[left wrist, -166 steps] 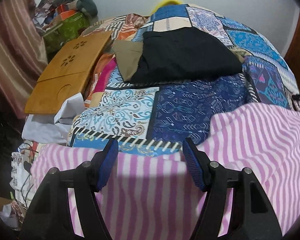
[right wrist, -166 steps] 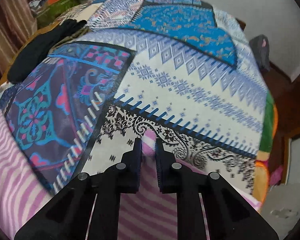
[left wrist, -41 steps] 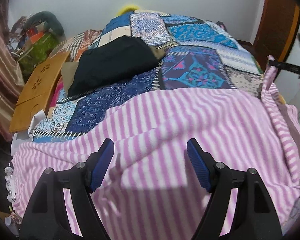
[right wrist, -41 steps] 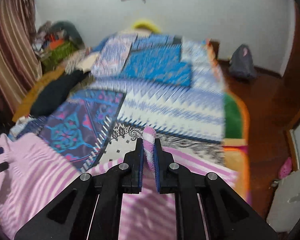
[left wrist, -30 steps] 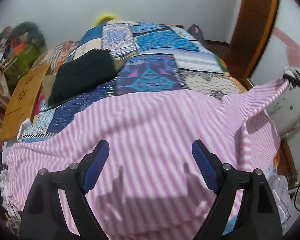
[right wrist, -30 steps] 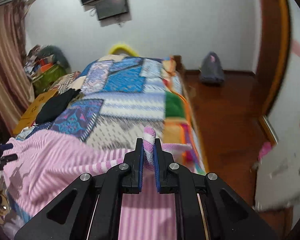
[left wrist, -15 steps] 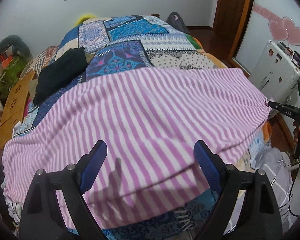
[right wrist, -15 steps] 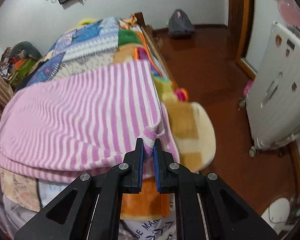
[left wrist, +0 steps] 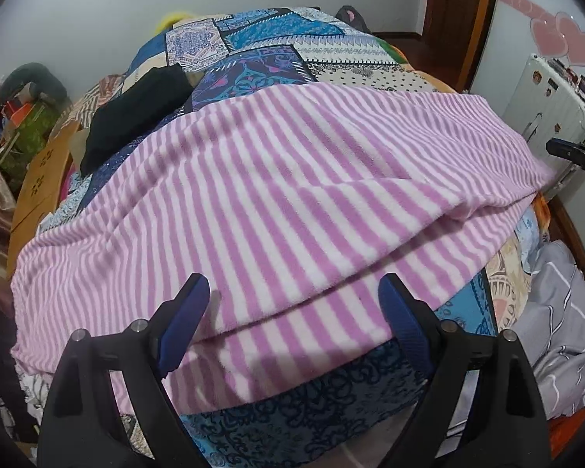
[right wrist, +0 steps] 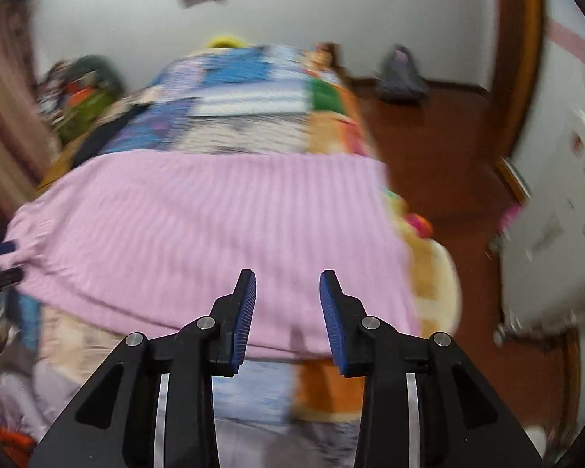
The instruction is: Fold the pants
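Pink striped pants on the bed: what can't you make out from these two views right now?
- Left wrist view: the pink striped pants hide their own lower layer; only its near strip shows. The left gripper covers the near hem.
- Left wrist view: the right gripper is cut off by the edge.
- Right wrist view: motion blur smears the stripes and the folded edge.
- Neither view shows waistband or leg ends clearly.

Bed with patchwork quilt (left wrist: 261,66), folded pink striped pants (left wrist: 292,202) across it, black garment (left wrist: 136,109) beyond

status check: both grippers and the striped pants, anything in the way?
Left gripper open, empty. Right gripper jaws just opened, pants corner released. Pink striped pants folded over, flat on bed. Black garment beyond the pants, apart from them.
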Action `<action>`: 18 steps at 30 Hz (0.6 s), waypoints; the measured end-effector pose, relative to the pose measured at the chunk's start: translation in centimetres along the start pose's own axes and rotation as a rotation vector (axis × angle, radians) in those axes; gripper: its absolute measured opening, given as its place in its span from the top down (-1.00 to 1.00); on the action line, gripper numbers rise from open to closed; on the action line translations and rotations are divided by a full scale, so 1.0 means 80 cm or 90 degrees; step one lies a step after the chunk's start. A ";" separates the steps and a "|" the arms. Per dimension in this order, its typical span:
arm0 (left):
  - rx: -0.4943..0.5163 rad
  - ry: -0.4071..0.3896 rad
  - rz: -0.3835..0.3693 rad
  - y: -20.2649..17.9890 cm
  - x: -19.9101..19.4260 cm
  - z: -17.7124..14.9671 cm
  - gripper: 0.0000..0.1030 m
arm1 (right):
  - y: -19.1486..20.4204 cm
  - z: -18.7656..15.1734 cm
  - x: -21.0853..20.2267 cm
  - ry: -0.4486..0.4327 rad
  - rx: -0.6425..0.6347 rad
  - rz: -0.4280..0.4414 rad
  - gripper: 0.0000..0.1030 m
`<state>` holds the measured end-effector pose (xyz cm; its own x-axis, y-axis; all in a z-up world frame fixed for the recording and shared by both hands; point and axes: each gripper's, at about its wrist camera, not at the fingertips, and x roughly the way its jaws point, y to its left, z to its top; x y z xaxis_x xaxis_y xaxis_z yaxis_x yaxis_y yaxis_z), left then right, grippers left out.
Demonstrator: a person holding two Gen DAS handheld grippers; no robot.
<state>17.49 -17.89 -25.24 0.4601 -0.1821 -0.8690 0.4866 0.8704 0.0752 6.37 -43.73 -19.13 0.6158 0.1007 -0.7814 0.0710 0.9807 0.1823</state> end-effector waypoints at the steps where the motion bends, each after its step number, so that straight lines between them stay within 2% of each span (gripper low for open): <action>1: -0.004 -0.002 -0.001 0.001 0.002 0.001 -0.74 | 0.014 0.003 -0.001 -0.005 -0.015 0.018 0.37; 5: 0.000 -0.018 0.012 0.001 0.008 0.009 -0.74 | 0.085 0.015 0.005 -0.017 -0.071 0.097 0.35; 7: 0.010 -0.028 0.017 -0.002 0.011 0.011 -0.67 | 0.121 0.016 0.011 -0.016 -0.097 0.140 0.34; 11: 0.020 -0.037 -0.006 -0.006 0.013 0.018 -0.24 | 0.177 0.009 0.026 0.001 -0.148 0.190 0.10; 12: 0.023 -0.040 -0.010 -0.007 0.012 0.018 -0.09 | 0.192 0.006 0.031 0.006 -0.164 0.198 0.10; 14: 0.029 -0.043 -0.023 -0.008 0.011 0.019 0.09 | 0.211 0.001 0.041 0.017 -0.188 0.209 0.10; 16: 0.030 -0.046 -0.029 -0.008 0.011 0.020 0.23 | 0.223 -0.002 0.052 0.027 -0.205 0.202 0.10; 18: 0.028 -0.050 -0.033 -0.007 0.011 0.021 0.46 | 0.232 -0.006 0.066 0.036 -0.223 0.187 0.10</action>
<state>18.86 -19.33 -25.20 0.4897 -0.2625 -0.8314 0.5426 0.8382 0.0550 10.60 -24.92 -20.17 0.5262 0.3827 -0.7594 -0.3753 0.9059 0.1964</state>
